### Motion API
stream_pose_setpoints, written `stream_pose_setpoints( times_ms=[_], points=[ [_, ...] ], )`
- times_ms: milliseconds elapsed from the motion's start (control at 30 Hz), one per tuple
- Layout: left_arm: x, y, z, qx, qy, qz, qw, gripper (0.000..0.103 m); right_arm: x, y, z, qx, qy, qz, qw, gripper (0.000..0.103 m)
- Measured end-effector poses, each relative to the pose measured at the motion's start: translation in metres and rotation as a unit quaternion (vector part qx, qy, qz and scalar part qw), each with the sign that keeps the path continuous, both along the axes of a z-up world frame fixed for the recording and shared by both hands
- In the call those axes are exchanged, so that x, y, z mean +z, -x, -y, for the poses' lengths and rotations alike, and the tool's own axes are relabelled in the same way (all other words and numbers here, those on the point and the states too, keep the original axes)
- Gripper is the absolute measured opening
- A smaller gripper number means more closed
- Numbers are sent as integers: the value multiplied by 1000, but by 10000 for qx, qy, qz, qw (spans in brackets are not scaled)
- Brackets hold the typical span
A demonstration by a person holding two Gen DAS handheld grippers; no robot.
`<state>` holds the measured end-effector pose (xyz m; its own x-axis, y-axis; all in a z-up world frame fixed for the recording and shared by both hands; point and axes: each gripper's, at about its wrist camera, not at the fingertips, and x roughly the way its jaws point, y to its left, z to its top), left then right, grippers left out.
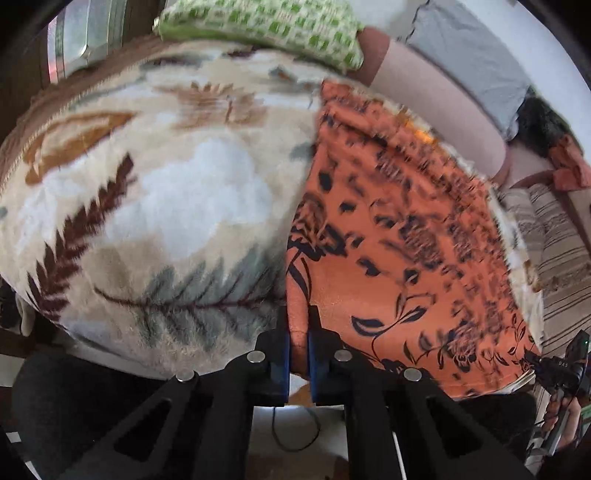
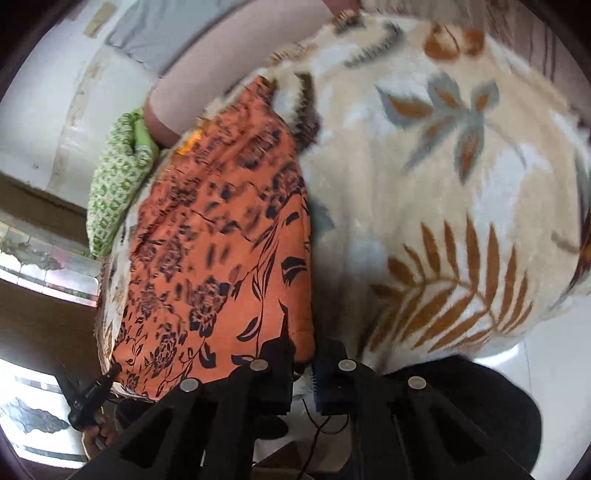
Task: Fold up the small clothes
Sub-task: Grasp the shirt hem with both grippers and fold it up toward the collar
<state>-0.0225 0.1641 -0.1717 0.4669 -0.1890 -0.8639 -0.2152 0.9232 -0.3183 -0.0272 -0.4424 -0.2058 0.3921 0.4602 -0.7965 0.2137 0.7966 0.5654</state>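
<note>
Left wrist view shows the left gripper (image 1: 298, 354) at the bottom centre of the frame, with its two blue pads (image 1: 282, 354) pressed close on a corner fold of the orange cloth (image 1: 399, 258). This cloth has a black flower print and it fills the right half of the frame, lying spread on a beige blanket (image 1: 166, 192) with fern and leaf patterns. The blanket covers the left and centre of the frame. At the top centre a green checked cloth (image 1: 266, 29) lies on the far edge of the blanket, and a pink bolster (image 1: 436, 110) runs diagonally along the upper right. The other gripper is small at the lower right edge, near the far corner of the orange cloth.

Right wrist view has the right gripper (image 2: 303, 373) at the bottom centre. Its fingers stand close together at the near corner of the orange cloth (image 2: 218, 258), and the edge of the cloth goes down between them, so it seems to pinch this corner. Here the orange cloth lies in the centre left of the frame and the blanket (image 2: 443, 184) takes the right side. The green checked cloth (image 2: 118, 184) is at the left, touching the pink bolster (image 2: 207, 74) above it. The left gripper (image 2: 88, 398) is at the lower left, by the other near corner of the cloth. Both views are blurred.
</note>
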Motion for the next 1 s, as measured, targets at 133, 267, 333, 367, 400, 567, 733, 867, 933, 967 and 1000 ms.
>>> stream_pose_setpoints(
  times_ms=[133, 267, 333, 367, 400, 567, 733, 867, 933, 967, 1000],
  points=[
    [-6, -1, 1, 59, 37, -98, 9999, 7, -14, 0, 1, -34, -94, -136, 9999, 8],
    [22, 2, 3, 23, 137, 344, 9993, 7, 7, 0, 11, -155, -352, 195, 9991, 8],
    [31, -1, 2, 32, 160, 489, 9987, 7, 19, -3, 14, -224, -491, 379, 9978, 8],
    [34, -5, 1, 62, 216, 509, 9985, 7, 22, -6, 14, -222, -522, 417, 9975, 8],
    [35, -9, -1, 100, 299, 504, 9982, 7, 22, -10, 14, -203, -498, 401, 9977, 8],
    [58, -37, -5, 58, 354, 618, 9974, 7, 23, -37, 14, -195, -878, 380, 9952, 8],
    [111, -116, -8, -112, 311, 1162, 9927, 7, 76, -110, 10, -3, -1105, 957, 9893, 8],
    [128, -212, -14, -2, 118, 1546, 9879, 8, 114, -227, 7, -53, -1206, 1446, 9821, 8],
    [110, -279, -11, -7, -231, 1366, 9904, 14, 108, -281, 4, -141, -1248, 1430, 9817, 14],
    [99, -299, -9, 30, -419, 1308, 9905, 32, 97, -317, 1, -158, -1057, 1365, 9849, 18],
    [83, -321, -7, 17, -694, 1189, 9905, 45, 78, -346, -1, -239, -848, 1304, 9875, 37]
  ],
)
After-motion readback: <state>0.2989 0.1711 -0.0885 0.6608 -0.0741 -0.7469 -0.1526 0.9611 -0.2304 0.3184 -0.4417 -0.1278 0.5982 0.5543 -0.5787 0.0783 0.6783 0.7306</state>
